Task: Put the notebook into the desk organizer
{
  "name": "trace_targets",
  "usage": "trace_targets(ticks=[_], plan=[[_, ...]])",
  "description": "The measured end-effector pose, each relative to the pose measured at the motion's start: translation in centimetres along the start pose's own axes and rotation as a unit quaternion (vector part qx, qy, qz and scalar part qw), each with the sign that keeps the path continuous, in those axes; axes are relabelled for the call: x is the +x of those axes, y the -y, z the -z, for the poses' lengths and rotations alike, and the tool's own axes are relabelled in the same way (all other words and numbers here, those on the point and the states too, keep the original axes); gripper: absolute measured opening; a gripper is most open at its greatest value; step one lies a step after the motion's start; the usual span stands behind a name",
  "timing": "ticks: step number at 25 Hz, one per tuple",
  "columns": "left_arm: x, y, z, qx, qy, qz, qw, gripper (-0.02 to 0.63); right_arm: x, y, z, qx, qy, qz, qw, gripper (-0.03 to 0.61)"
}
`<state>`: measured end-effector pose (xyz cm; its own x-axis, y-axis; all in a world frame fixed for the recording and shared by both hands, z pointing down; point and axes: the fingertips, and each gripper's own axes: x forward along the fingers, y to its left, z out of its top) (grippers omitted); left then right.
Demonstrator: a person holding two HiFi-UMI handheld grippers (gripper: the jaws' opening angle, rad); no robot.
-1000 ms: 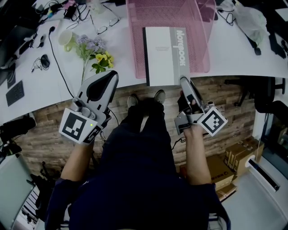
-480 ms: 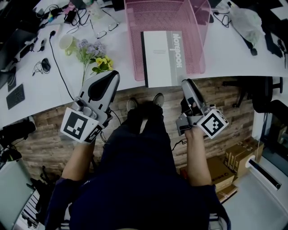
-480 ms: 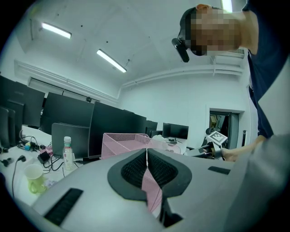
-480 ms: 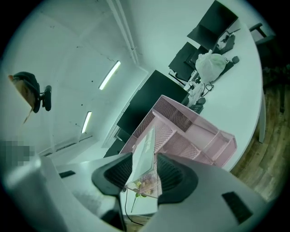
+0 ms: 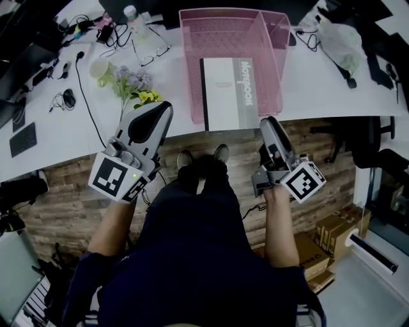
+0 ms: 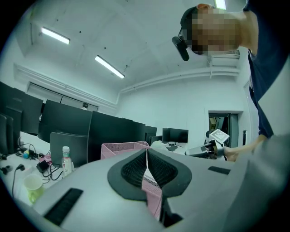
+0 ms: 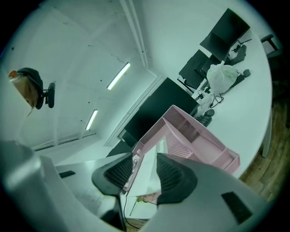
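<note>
The grey-and-white notebook [image 5: 229, 92] lies flat in the pink mesh desk organizer [image 5: 192, 64], with its near end sticking out over the tray's front and the desk edge. My right gripper [image 5: 268, 121] hovers just off the notebook's near right corner, open, with nothing pressed between its pads. In the right gripper view the notebook [image 7: 146, 177] and organizer [image 7: 195, 136] show through the gap of the right gripper [image 7: 144, 170]. My left gripper [image 5: 160, 107] is shut and empty at the desk edge, left of the tray. In the left gripper view its pads meet at the left gripper [image 6: 146, 159] tip, with the organizer [image 6: 120, 147] beyond.
Flowers [image 5: 134, 80], a cup [image 5: 101, 64], a bottle [image 5: 131, 13], glasses [image 5: 150, 41] and cables lie on the desk left of the tray. A white bag [image 5: 339, 35] sits to the right. Cardboard boxes [image 5: 332, 223] stand on the wood floor.
The right gripper has drawn back a little from the notebook's near right corner. The notebook sits slightly deeper in the tray. The left gripper has barely moved.
</note>
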<state>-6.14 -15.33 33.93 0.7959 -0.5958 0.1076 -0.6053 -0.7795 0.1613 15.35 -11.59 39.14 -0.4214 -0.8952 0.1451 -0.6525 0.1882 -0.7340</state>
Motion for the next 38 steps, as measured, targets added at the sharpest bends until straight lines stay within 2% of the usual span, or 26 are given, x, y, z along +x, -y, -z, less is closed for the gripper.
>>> trace_targets(ticks=[9, 17, 38], plan=[[0.2, 0.2, -2.6, 0.014, 0.028, -0.004, 0.9995, 0.031, 0.8, -3.1, -2.6, -0.042, 0.006, -0.029, 0.999, 0.158], [0.6, -0.1, -4.3, 0.022, 0.045, -0.012, 0.9987, 0.032, 1.6, -4.3, -3.9, -0.051, 0.008, -0.042, 0.998, 0.147], [2.7, -1.8, -7.3, 0.033, 0.075, -0.036, 0.996, 0.032, 5.0, -7.5, -7.7, -0.128, 0.007, -0.088, 0.988, 0.071]])
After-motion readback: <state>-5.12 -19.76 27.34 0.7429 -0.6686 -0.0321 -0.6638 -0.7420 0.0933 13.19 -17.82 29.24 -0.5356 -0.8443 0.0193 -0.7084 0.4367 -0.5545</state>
